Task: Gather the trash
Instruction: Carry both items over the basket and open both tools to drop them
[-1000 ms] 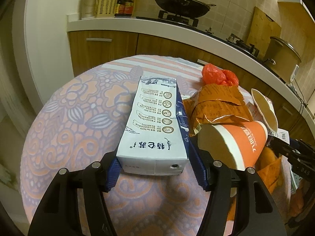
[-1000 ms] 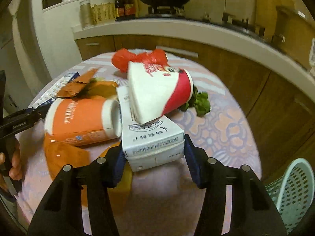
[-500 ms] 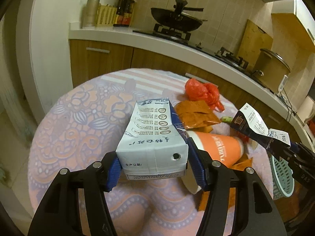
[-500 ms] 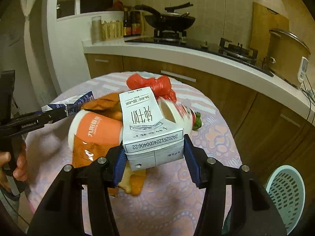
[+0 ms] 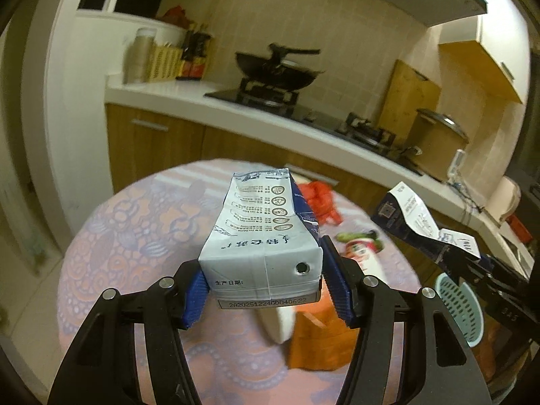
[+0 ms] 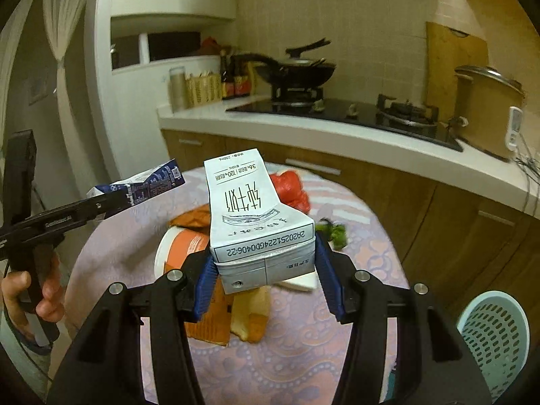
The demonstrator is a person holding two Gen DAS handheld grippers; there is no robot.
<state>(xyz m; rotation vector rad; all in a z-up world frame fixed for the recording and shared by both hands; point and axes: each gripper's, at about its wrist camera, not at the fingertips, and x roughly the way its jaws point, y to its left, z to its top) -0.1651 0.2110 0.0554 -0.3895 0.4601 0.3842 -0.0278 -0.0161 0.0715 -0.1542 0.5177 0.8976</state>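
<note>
My left gripper (image 5: 263, 290) is shut on the near end of a white and blue milk carton (image 5: 260, 229), held in the air above the round table (image 5: 135, 236). In the right wrist view my right gripper (image 6: 263, 280) is shut on a second white milk carton (image 6: 249, 216), also clear of the tabletop. Each view shows the other carton from the side (image 5: 411, 216) (image 6: 148, 185). Left on the cloth are an orange paper cup (image 6: 189, 243), an orange wrapper (image 5: 324, 337), a red plastic bag (image 5: 317, 199), a red and white cup (image 5: 362, 253) and green scraps (image 6: 334, 233).
A pale green mesh basket (image 6: 492, 330) stands on the floor right of the table, below its edge. A kitchen counter (image 6: 337, 131) with a wok and a pot runs behind. A person's hand (image 6: 33, 297) grips the left tool's handle at the far left.
Both grippers have risen with their cartons, which lay on the table among the trash a second ago. The red and white cup that leaned on the right carton now lies on the cloth.
</note>
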